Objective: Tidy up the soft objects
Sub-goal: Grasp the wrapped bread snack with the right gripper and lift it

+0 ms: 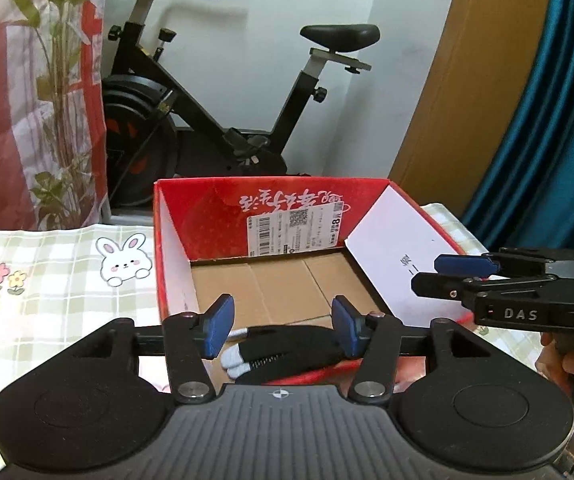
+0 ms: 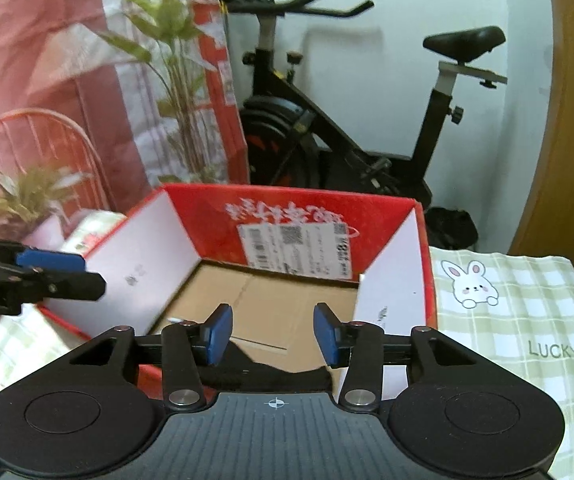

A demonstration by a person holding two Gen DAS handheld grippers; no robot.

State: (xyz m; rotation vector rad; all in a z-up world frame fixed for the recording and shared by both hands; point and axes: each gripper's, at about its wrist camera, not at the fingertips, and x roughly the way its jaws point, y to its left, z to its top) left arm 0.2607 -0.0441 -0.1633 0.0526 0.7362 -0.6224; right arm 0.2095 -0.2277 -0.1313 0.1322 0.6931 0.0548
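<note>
Left gripper [image 1: 281,330] jaws apart, blue pads either side of black sock bundle [image 1: 287,354] with grey toes, lying below, at near edge of red cardboard box [image 1: 215,208]; pads seem clear of it, contact hard to judge. Right gripper [image 2: 273,334] also parted, holding nothing, dark fabric beneath. Box carries barcode label [image 1: 295,230]; tablecloth [image 2: 527,320] reads "LUCKY"; right gripper marked "DAS"

A checked bunny-print tablecloth [image 1: 47,280] covers the table, with the open red box [image 1: 271,204] on it.
</note>
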